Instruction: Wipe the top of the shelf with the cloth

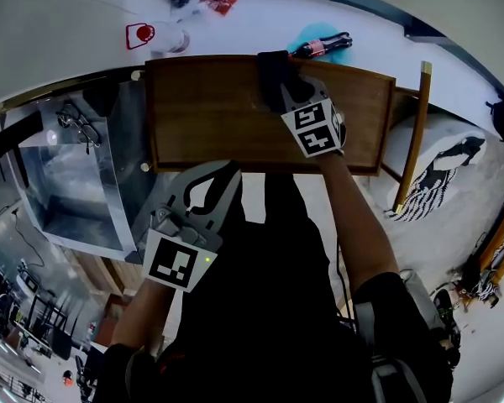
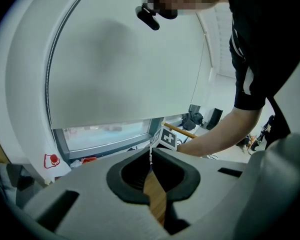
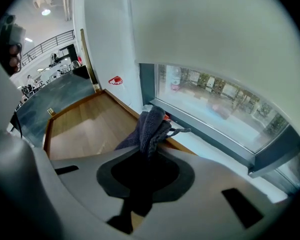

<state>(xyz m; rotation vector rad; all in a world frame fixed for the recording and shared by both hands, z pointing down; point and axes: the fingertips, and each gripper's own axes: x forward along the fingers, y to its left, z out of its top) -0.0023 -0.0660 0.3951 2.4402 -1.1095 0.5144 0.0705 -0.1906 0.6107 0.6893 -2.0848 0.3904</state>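
Dark grey-blue cloth (image 1: 274,72): bunched up and pinched in the jaws. It sits at the far edge of the shelf, a bit right of centre.
Brown wooden shelf top (image 1: 203,112): flat board with a raised rim and nothing else on it. No streaks or damp marks show, so wiped and unwiped areas look the same.
Right gripper (image 3: 148,146): jaws clamped on the cloth, which sticks out past the tips. The arm reaches right across the board to the back rim.
Left gripper (image 1: 212,193): jaws closed tip to tip with nothing between them. It is held by the near front edge; can't tell if it touches the shelf.
Done: probably mid-wipe, since the cloth is down at the back rim. Coverage so far can't be read off the surface.
Left: my guess is the whole left half, the near strip and the right end need passes.
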